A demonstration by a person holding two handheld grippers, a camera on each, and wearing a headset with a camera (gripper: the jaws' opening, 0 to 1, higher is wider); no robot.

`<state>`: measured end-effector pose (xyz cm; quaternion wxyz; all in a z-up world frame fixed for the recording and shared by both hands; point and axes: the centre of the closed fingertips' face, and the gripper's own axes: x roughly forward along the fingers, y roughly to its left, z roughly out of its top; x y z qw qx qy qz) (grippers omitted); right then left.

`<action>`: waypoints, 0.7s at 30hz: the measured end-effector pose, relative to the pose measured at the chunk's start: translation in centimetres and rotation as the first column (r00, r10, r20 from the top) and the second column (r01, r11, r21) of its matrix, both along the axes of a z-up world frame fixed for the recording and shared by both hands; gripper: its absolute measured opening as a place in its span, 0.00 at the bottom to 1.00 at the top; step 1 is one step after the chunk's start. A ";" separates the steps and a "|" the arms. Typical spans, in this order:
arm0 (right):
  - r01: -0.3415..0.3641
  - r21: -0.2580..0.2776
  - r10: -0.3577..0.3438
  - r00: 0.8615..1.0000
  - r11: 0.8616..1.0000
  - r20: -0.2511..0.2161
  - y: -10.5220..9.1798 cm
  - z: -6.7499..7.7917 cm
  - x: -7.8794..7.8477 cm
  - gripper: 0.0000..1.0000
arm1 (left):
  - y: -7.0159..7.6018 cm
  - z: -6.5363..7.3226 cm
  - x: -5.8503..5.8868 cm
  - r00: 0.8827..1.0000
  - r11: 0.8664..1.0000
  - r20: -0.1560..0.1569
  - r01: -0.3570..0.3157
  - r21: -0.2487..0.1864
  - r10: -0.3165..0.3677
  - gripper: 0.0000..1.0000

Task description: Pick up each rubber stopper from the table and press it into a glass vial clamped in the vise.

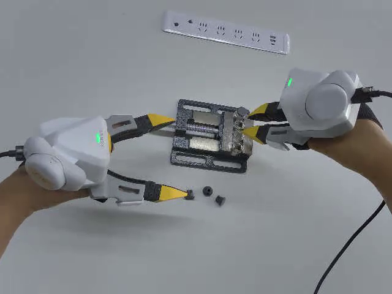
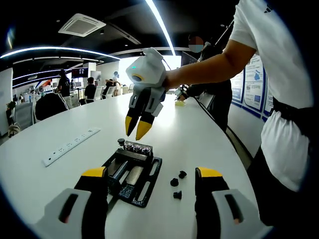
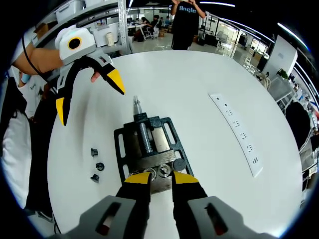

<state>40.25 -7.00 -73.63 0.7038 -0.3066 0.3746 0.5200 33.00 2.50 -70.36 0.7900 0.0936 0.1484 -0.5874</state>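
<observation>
rubber stoppers [image 1: 207, 191]: three small dark pieces loose on the counter [image 1: 92, 257], on the person's side of the vise [image 1: 211, 160]; near each other but apart. Too small to tell which end is up.
glass vials [image 2: 138, 147]: upright in a short row, mouths up, clamped at one end of the vise.
vise: dark. Its long axis runs left to right across the head view, with the screw end pointing toward the left gripper [image 1: 179, 158] and the vials at the right end.
right gripper [image 1: 247, 122]: tips just over the vials; jaws narrow, with a small gap and nothing between them.
left gripper: jaws wide and empty. The nearer tip is just beside the leftmost stopper; contact unclear.
power strip [image 1: 226, 32]: white, on the counter beyond the vise, well apart from it.
</observation>
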 end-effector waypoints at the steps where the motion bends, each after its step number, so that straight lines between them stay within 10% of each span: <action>1: 0.001 0.000 -0.001 1.000 1.000 0.000 0.0 0.0 0.1 0.16 | 0.0 0.0 0.0 1.000 1.000 0.000 -0.001 0.000 0.001 0.69; 21: 0.000 0.003 0.000 1.000 1.000 0.007 0.1 0.3 0.5 0.16 | 0.1 -0.2 0.1 1.000 1.000 -0.003 -0.008 -0.005 0.008 0.69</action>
